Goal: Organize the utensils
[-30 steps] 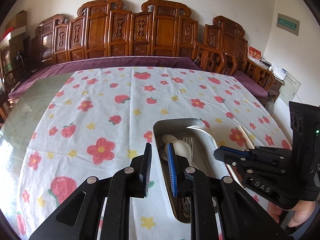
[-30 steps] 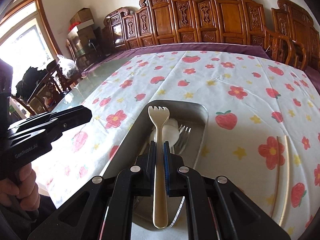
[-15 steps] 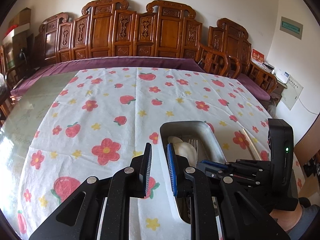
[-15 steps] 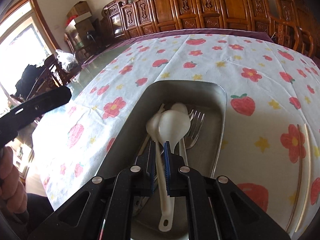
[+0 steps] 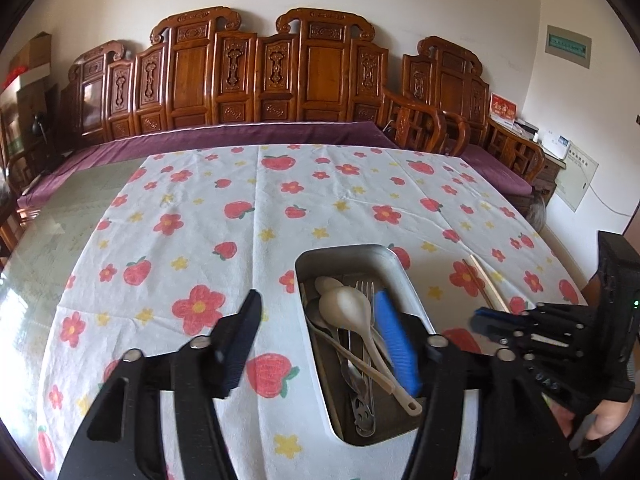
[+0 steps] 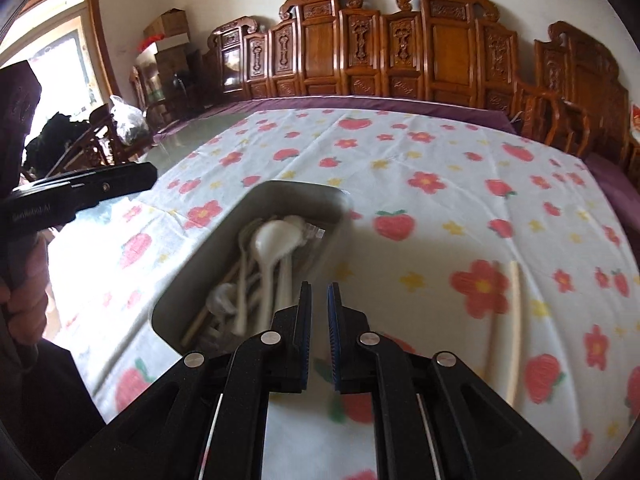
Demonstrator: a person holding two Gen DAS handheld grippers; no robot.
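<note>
A metal tray sits on the flowered tablecloth toward the near right part of the table, its long side running away from the near edge. Inside lie a white spoon, a metal fork beside it, and more cutlery under them; in the blurred right wrist view a pale stick, perhaps a chopstick, also seems to lie in the tray.

The left gripper has just been opening and now stands wide, with nothing pressed between its fingers; its blue-padded finger hangs over the tray, the other over bare cloth to the tray's left.

The right gripper is nearly closed, only a thin slit between its pads, and it holds nothing. It hovers over the cloth just right of the tray's near end.

A pair of chopsticks lies on the cloth to the right of the tray, apart from it.
</note>
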